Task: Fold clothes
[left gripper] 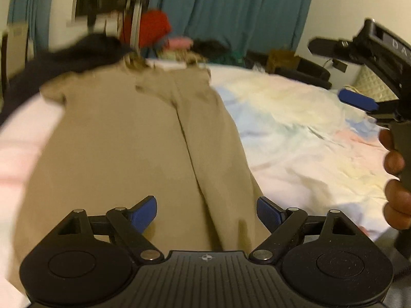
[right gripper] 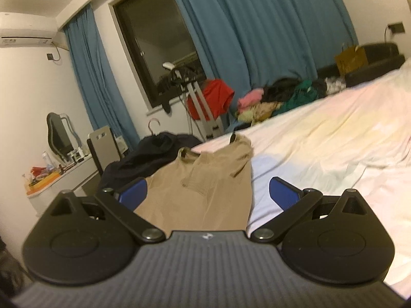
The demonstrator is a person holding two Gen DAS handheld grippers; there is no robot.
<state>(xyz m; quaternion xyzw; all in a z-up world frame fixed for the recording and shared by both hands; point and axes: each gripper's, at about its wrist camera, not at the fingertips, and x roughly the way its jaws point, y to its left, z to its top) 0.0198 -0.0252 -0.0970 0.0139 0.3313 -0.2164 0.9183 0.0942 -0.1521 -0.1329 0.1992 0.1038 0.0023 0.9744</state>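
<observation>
Here your bed (right gripper: 334, 138), under its pale pastel sheet, fills most of both views, and behind it the teal curtains (right gripper: 257, 25) hang beside a dark window (right gripper: 159, 38). On the bed the tan trousers (left gripper: 123, 141) lie spread flat, waistband toward the far edge and legs running back toward you, with a seam or fold line down their length. A dark garment (right gripper: 154, 154) sits bunched at the far-left corner of the bed, touching the waistband end of the trousers. Further back a heap of mixed clothes (right gripper: 277, 97) lies along the far side, and a red garment (right gripper: 215, 95) hangs on a stand near the window. At the left wall a desk (right gripper: 59, 179) carries small clutter.

Your left claw (left gripper: 206, 213) hangs over the near end of the trousers with its blue fingers spread wide and nothing between them. Your right claw (right gripper: 208, 192) is likewise spread wide and empty, aimed along the trousers' right edge; in the left wrist view it sits off to the right above the sheet (left gripper: 359, 71), well apart from the trousers, with your right hand (left gripper: 395, 179) on its grip.
</observation>
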